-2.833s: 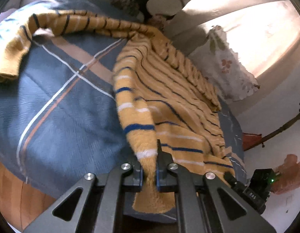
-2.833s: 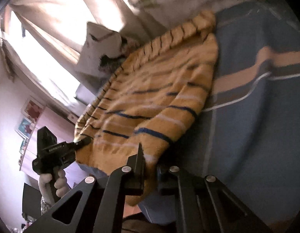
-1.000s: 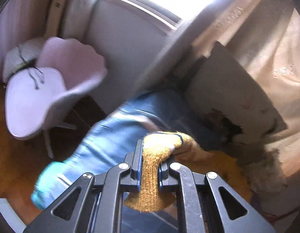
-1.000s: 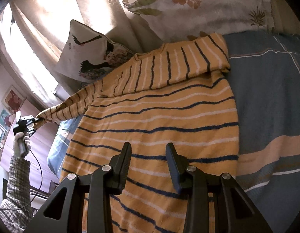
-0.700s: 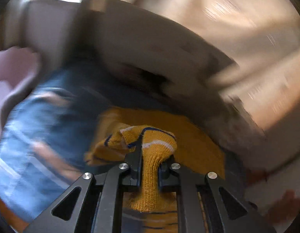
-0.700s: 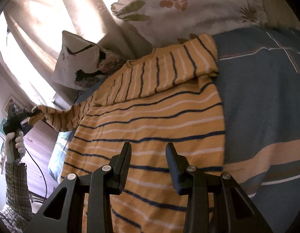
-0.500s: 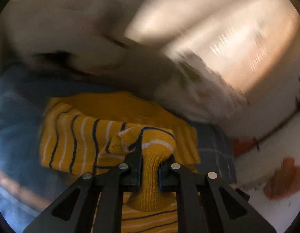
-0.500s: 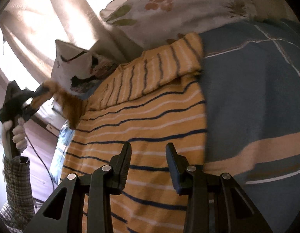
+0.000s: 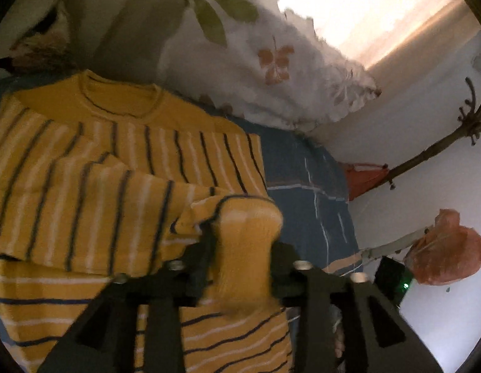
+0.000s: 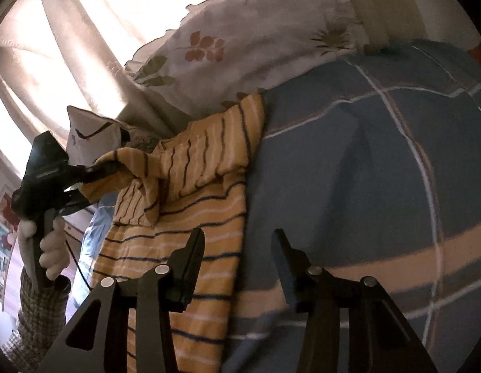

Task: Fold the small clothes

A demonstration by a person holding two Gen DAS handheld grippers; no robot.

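My left hand-held gripper (image 9: 240, 248) tilts downward over the bed, and its jaws are opening with the cuff of the sleeve (image 9: 246, 242) between them; the fingers (image 9: 203, 255) stand a little off the knit, though the blur there leaves me unsure of any last contact. From the right wrist view I see my left hand (image 10: 50, 248) wrapped round the handle, a checked sleeve cuff (image 10: 35, 310) below it, the gripper's nose carrying that yellow sleeve across the garment's chest. My right hand-held gripper (image 10: 237, 248) also points down, and its jaws are opening with nothing between them, hovering over the right edge of the sweater (image 10: 178, 248). The sweater, yellow with dark blue and white stripes, lies flat on the blue plaid bedspread (image 10: 349, 186), its neckline (image 9: 116, 102) toward the pillows, one sleeve already folded across the shoulders. Beyond the collar a white pillow printed with leaves (image 9: 271, 62) leans against the curtain (image 10: 69, 31), and a smaller cushion (image 10: 88, 136) sits beside it, partly hidden by my left gripper. Farther right, past the bed's edge, a coat stand (image 9: 442, 143) and an orange bag (image 9: 445, 248) show against the pale wall.
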